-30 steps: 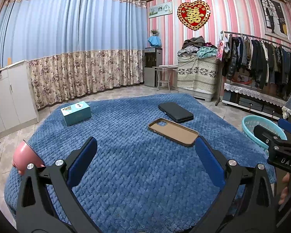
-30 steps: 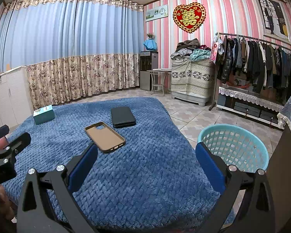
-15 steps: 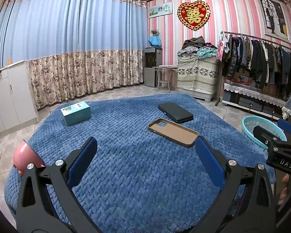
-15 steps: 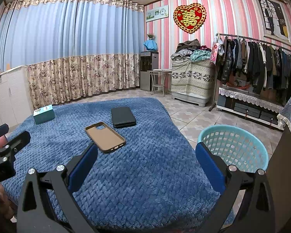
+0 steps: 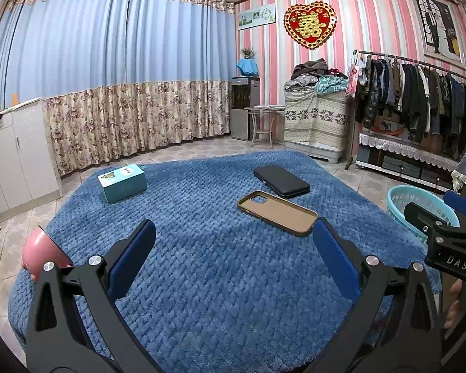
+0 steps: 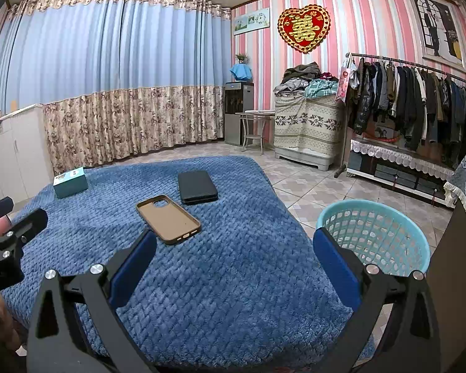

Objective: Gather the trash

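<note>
Both of my grippers stand with jaws spread wide and nothing between them: the left gripper (image 5: pixel 233 248) and the right gripper (image 6: pixel 234 250) hover above the blue blanket (image 6: pixel 233 279). On the blanket lie a tan phone case (image 6: pixel 168 219), open side up, a black wallet-like case (image 6: pixel 197 187) just beyond it, and a teal carton (image 6: pixel 70 182) well apart at the far corner. The turquoise basket (image 6: pixel 376 242) stands on the tiled floor beside the blanket; what shows of its inside holds nothing. No obvious trash shows, so this fits either a finished collection or items awaiting pickup. The blanket is a plush, woven-pattern fleece; the phone case is a thin, rigid, rounded shell; the basket is perforated round plastic.
</note>
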### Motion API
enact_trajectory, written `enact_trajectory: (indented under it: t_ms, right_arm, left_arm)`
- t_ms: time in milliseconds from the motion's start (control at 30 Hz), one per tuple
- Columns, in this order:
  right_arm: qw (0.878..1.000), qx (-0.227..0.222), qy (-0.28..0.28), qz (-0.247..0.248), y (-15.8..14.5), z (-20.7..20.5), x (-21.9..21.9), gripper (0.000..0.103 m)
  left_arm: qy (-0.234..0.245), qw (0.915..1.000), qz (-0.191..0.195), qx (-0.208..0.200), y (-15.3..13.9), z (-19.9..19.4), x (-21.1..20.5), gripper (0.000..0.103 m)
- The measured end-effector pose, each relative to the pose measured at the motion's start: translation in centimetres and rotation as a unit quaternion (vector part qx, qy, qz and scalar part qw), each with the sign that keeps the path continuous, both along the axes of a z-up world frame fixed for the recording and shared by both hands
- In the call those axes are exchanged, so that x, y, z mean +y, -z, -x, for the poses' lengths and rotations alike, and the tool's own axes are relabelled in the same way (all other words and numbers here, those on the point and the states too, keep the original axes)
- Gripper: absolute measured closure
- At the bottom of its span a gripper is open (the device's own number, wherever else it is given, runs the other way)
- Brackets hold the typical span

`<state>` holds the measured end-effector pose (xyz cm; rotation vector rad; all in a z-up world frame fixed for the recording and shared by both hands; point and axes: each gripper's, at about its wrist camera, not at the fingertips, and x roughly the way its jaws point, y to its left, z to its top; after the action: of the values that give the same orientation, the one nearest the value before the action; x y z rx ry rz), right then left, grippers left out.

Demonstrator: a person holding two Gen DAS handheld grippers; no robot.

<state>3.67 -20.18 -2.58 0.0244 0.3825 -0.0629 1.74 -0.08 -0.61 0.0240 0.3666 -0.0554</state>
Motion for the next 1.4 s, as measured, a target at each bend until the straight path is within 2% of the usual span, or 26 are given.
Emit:
enact_trajectory:
  t_ms: [1400]
  right_arm:
    - [1.000,-0.002,0.000,-0.001,-0.13,0.00,-0.10,0.005]
  left_arm:
    - [0.002,1.0000,-0.001,-0.002,-0.27,0.11,-0.06,0.005]
